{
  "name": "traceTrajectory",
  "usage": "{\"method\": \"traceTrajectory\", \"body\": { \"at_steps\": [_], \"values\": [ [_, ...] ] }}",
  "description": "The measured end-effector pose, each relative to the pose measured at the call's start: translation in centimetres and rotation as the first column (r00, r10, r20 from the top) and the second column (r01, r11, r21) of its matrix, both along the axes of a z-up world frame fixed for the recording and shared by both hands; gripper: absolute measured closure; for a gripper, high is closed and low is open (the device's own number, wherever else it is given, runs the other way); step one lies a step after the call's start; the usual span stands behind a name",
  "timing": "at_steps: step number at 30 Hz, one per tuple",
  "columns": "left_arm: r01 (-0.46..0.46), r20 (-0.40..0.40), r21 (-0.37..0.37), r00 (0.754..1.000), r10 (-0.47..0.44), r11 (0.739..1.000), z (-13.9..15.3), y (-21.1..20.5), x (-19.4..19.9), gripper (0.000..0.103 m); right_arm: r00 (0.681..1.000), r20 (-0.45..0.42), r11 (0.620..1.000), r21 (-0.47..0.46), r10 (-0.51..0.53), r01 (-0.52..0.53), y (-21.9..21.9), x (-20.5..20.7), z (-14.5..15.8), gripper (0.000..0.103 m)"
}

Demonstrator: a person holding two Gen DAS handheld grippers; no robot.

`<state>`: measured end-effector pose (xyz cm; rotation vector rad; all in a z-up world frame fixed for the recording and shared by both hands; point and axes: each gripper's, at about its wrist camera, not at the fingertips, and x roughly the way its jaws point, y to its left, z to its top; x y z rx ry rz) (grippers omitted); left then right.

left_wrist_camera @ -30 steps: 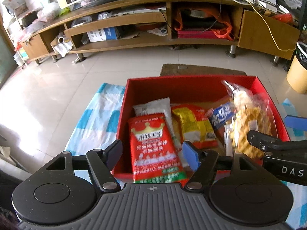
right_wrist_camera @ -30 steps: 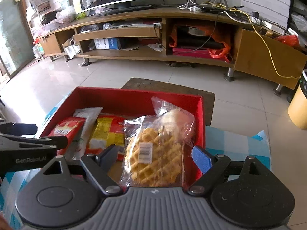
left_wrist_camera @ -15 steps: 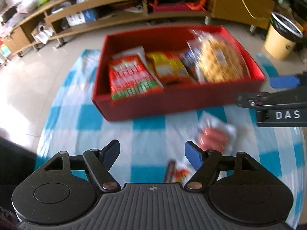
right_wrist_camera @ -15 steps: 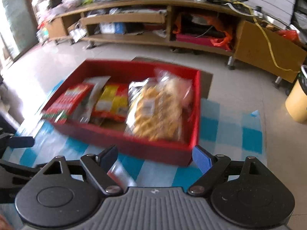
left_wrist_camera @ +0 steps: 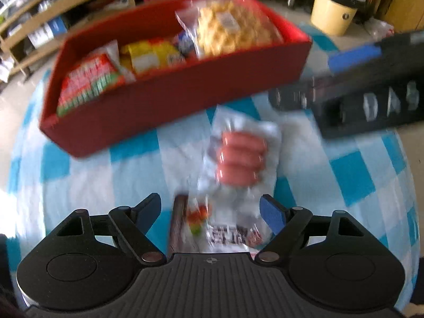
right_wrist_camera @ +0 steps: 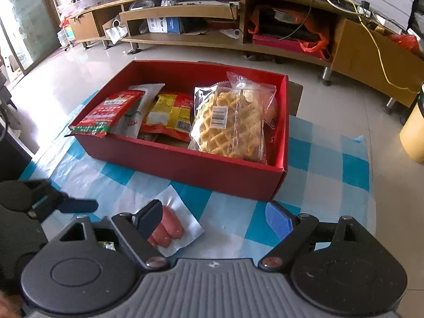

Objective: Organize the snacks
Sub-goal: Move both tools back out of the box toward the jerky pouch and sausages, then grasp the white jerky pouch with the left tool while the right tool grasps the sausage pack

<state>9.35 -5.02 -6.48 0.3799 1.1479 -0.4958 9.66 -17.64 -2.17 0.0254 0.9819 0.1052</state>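
Observation:
A red box (right_wrist_camera: 185, 164) (left_wrist_camera: 164, 106) on the blue-checked cloth holds a waffle bag (right_wrist_camera: 230, 122), a yellow packet (right_wrist_camera: 169, 114) and a red-green packet (right_wrist_camera: 106, 114). A clear pack of pink sausages (left_wrist_camera: 241, 159) (right_wrist_camera: 169, 228) lies on the cloth in front of the box. My left gripper (left_wrist_camera: 210, 209) is open just above the near end of that pack and empty. My right gripper (right_wrist_camera: 214, 217) is open and empty, with the sausage pack under its left finger. The left wrist view is blurred.
A dark snack strip (left_wrist_camera: 177, 220) lies by the sausage pack. The checked cloth (right_wrist_camera: 318, 164) ends near the right edge. A low wooden TV cabinet (right_wrist_camera: 212, 21) stands behind and a yellow bin (left_wrist_camera: 334, 8) stands at the right on the tiled floor.
Both grippers have pulled back from over the box towards the near part of the cloth. The left one has dropped low over the sausage pack. Both stayed open.

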Motion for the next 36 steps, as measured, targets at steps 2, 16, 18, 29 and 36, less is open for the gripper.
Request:
{"method": "traceTrajectory", "body": {
  "at_steps": [2,16,18,29,36],
  "values": [
    [-0.004,-0.026,0.008,1.0,0.005,1.0,-0.2,0.6,-0.8,0.017,1.0,-0.004,1.0,0.004,0.006,-0.006,0.0,0.1,0.0,0.021],
    [-0.231,-0.125,-0.059,0.967,0.222,0.971,-0.2,4.0,-3.8,0.015,0.996,-0.022,0.996,0.014,0.087,-0.087,2.3,-0.4,0.1,0.021],
    [-0.231,-0.11,-0.048,0.968,0.224,0.972,-0.2,2.9,-3.9,0.012,0.996,-0.024,0.996,0.014,0.083,-0.083,2.1,-0.5,0.1,0.021],
    [-0.267,-0.027,0.027,0.963,0.268,0.963,-0.2,2.3,-3.9,0.042,0.993,-0.093,0.998,0.009,0.067,-0.066,1.5,1.1,-2.6,0.021],
    [-0.36,-0.068,-0.019,0.931,0.358,0.933,0.4,7.1,-2.5,0.043,0.982,-0.183,0.996,0.087,0.05,-0.034,2.5,2.7,-4.2,0.02]
  ]
}}
